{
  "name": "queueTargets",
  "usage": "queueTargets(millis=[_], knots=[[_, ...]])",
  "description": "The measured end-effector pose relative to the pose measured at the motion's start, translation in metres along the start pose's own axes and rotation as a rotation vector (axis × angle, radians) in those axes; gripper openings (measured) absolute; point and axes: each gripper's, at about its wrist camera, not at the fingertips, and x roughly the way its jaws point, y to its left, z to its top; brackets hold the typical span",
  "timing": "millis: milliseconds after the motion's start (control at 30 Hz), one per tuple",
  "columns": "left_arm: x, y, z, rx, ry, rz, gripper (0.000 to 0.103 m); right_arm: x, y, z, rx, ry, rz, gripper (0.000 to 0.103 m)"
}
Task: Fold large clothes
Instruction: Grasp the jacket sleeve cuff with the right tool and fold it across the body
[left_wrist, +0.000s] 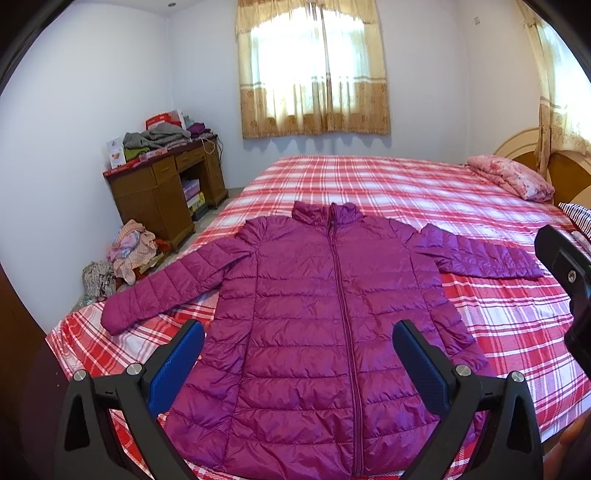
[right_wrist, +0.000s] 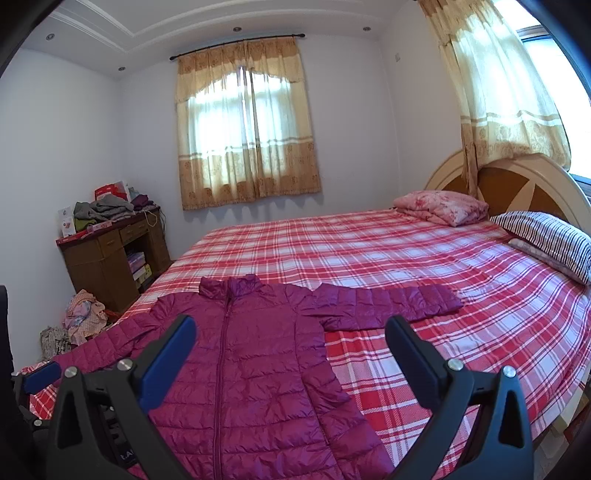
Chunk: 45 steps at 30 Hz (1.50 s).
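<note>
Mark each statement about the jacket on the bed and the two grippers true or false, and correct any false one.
1. The purple jacket lies spread flat with both sleeves out. True.
2. Its zipper is open. False: it is zipped to the collar.
3. The left gripper is shut on the hem. False: its jaws stand open, holding nothing.
4. The right gripper is open. True.
5. The bedsheet is plain blue. False: it is red and white plaid.

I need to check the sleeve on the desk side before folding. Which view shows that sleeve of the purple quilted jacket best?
The left wrist view: the desk-side sleeve lies there whole, shoulder to cuff. In the right wrist view, this sleeve is partly hidden behind gripper fingers.
</note>
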Motion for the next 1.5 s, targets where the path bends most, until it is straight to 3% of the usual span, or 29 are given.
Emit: queueTargets(millis=[400,567,667,900,967,1133,1233,1300,1333,1367,1500], knots=[[0.065,-0.006,0.019,0.018,0.106,0.024,0.102,0.055,-0.016,0.002,0.03,0.104,-0.01,0.103],[0.114,0.013,0.033,-0.04,0.18,-0.052,0.102,0.092,-0.042,0.0,0.021,0.188,-0.001,0.103],[0.151,0.035,0.048,-0.068,0.185,-0.021,0.102,0.117,-0.079,0.002,0.074,0.242,-0.005,0.103],[0.242,0.082,0.061,-0.065,0.226,0.096,0.102,0.17,-0.22,0.026,0.303,0.259,-0.216,0.101],[0.263,0.09,0.058,-0.072,0.23,0.101,0.102,0.195,-0.269,0.028,0.401,0.278,-0.286,0.092],[0.302,0.105,0.038,-0.116,0.243,0.104,0.102,0.257,-0.343,0.007,0.587,0.36,-0.414,0.087],[0.313,0.109,0.028,-0.151,0.231,0.117,0.102,0.28,-0.351,-0.007,0.586,0.381,-0.494,0.086],[0.319,0.11,0.019,-0.169,0.228,0.137,0.102,0.298,-0.351,-0.017,0.59,0.412,-0.485,0.082],[0.322,0.11,0.014,-0.175,0.231,0.142,0.102,0.306,-0.35,-0.022,0.592,0.434,-0.462,0.072],[0.327,0.11,0.008,-0.187,0.245,0.137,0.102,0.313,-0.353,-0.027,0.587,0.447,-0.455,0.069],[0.332,0.106,0.009,-0.176,0.247,0.142,0.102,0.321,-0.339,-0.028,0.47,0.448,-0.54,0.049]])
